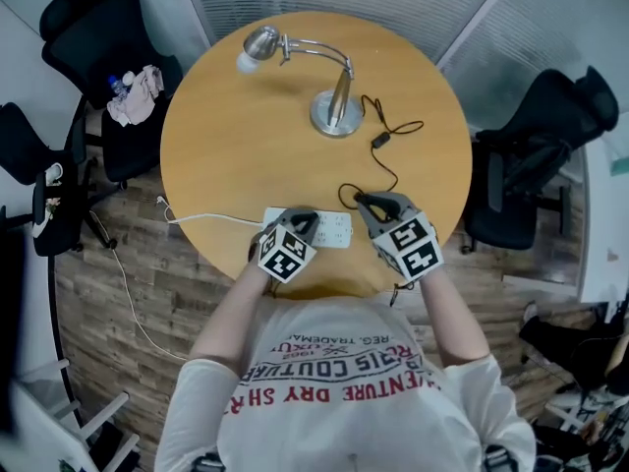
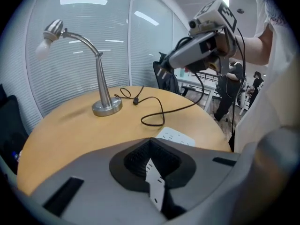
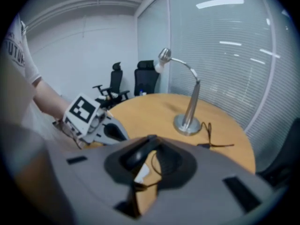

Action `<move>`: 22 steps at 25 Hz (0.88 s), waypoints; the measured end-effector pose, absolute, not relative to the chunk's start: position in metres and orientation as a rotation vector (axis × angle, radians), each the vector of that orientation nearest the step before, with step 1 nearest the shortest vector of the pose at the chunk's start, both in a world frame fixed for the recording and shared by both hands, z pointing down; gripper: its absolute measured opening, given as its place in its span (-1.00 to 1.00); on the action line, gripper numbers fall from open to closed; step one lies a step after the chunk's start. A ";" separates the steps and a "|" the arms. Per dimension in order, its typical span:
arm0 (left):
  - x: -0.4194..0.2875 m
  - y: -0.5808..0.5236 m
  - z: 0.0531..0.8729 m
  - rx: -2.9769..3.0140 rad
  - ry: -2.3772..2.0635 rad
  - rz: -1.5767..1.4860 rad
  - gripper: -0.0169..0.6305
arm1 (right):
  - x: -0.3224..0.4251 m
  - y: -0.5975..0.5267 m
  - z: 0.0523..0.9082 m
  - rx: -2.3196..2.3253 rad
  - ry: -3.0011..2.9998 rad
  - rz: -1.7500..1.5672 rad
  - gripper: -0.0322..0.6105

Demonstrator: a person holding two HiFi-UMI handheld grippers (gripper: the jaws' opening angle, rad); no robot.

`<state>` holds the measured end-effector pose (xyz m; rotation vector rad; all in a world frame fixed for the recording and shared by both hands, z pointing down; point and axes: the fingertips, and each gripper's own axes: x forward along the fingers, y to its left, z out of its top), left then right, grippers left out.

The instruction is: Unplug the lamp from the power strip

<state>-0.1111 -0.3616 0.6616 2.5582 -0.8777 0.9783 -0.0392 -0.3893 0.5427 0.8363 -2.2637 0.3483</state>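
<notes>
Lamp [image 1: 336, 111]: brushed metal, round base upright on the surface [image 1: 236, 146] just toward 1 o'clock from centre. The curved neck arches to 11 o'clock and ends in a bulb head [image 1: 257, 45] over the surface.

Cord [image 1: 393, 170]: thin, black. It leaves the base at 3 o'clock, passes an inline switch [image 1: 378, 140], then loops slack toward 6 o'clock.

Plug [image 3: 136, 156]: black, clamped in the right tongs [image 1: 362, 203] and raised off the surface.

Power strip [image 1: 334, 229]: white, flat at the 6 o'clock edge. Its white lead [image 1: 211, 218] runs toward 9 o'clock and drops over the rim.

Office meeting room: blind-backed glass walls [image 3: 225, 46], swivel chairs [image 1: 550, 155] (black)
</notes>
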 end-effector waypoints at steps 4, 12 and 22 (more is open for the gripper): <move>-0.116 -0.375 0.611 2.591 -1.016 0.813 -0.86 | -0.033 -0.389 0.522 0.996 -2.358 0.356 -0.67; -0.131 -0.389 0.477 2.709 -1.238 0.371 -0.86 | -0.035 -0.389 0.467 1.200 -2.560 0.291 -0.67; -0.167 -0.376 0.390 2.777 -1.405 0.077 -0.85 | -0.033 -0.383 0.419 1.321 -2.706 0.151 -0.67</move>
